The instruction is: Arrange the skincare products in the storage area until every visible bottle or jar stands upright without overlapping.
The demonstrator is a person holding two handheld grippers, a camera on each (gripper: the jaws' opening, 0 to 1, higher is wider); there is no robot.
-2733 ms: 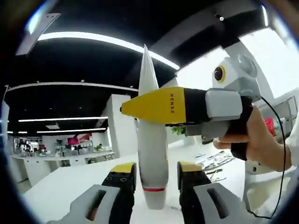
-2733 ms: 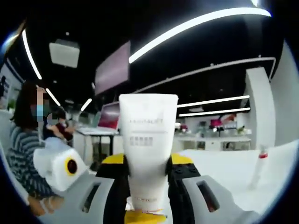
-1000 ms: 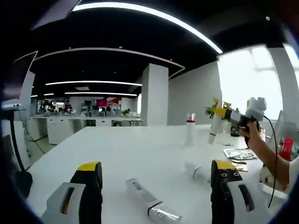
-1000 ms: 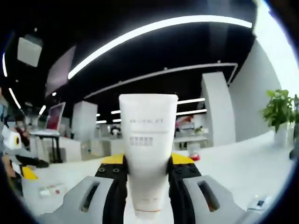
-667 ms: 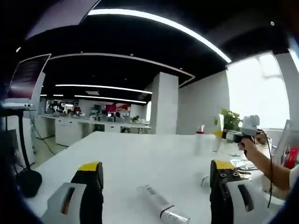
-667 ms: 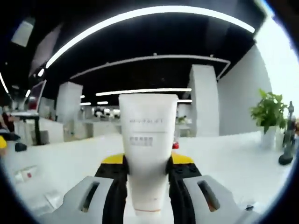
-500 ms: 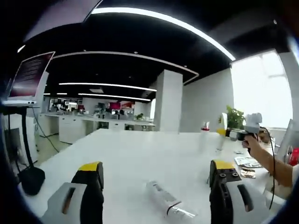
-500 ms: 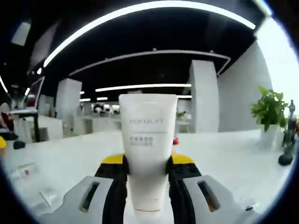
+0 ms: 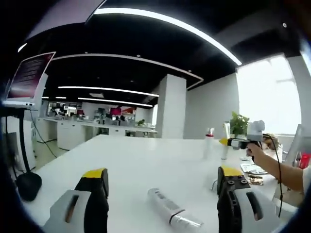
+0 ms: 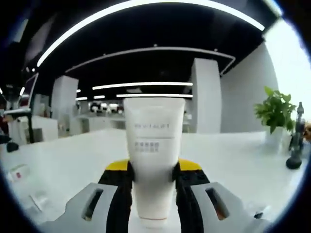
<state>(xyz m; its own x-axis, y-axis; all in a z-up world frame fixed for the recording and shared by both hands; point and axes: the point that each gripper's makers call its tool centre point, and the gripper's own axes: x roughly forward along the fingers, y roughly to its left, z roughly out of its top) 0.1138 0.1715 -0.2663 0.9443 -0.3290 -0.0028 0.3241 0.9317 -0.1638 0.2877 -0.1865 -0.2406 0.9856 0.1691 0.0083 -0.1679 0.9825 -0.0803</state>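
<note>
Left hand-held gripper (image 9: 161, 194) backed off the red-banded bottle (image 9: 209, 143) now upright far across the white surface (image 9: 126, 160), jaws wide apart over lying silver-capped tube (image 9: 170, 213), right hand-held gripper (image 10: 154, 194) still clamped on white cream tube (image 10: 154, 160), cap down.

Open office: black ceiling (image 9: 121, 39), light strips (image 10: 146, 7), white pillar (image 9: 172, 107)

Our two handheld grippers, grey, black and yellow

We are showing a left gripper (image 9: 163, 194) and right gripper (image 10: 153, 191) with grey bodies, black screw-studded fingers and yellow tips, a thin black cable trailing beneath our forearm (image 9: 286, 174).
</note>
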